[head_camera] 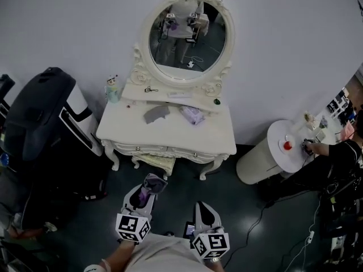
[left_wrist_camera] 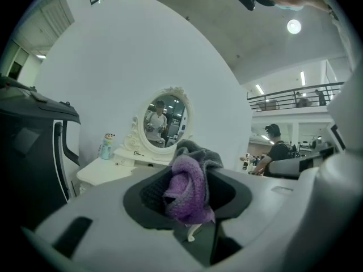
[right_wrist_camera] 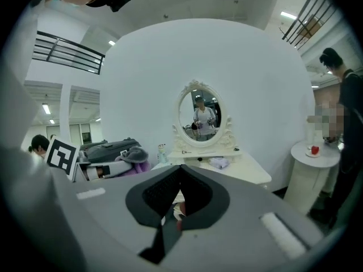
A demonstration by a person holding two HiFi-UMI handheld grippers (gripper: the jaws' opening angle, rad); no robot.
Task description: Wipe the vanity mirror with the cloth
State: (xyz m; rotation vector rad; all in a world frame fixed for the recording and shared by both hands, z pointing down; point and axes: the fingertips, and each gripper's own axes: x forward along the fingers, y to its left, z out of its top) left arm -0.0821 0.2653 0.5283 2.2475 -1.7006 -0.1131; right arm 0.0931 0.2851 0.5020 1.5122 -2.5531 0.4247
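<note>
Left gripper (head_camera: 152, 180), clamping the cloth (left_wrist_camera: 187, 188), faces the mirror (head_camera: 187, 38) straight ahead, well apart; right gripper (head_camera: 202, 205), jaws together and empty, alongside.

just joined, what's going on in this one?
A person stands facing a white vanity table with a gripper in each hand. The left gripper is shut on a bunched purple-and-grey cloth, held low and well short of the oval mirror, so nothing touches the glass. The right gripper is shut and empty. A grey cloth and a pale purple cloth lie on the tabletop.
</note>
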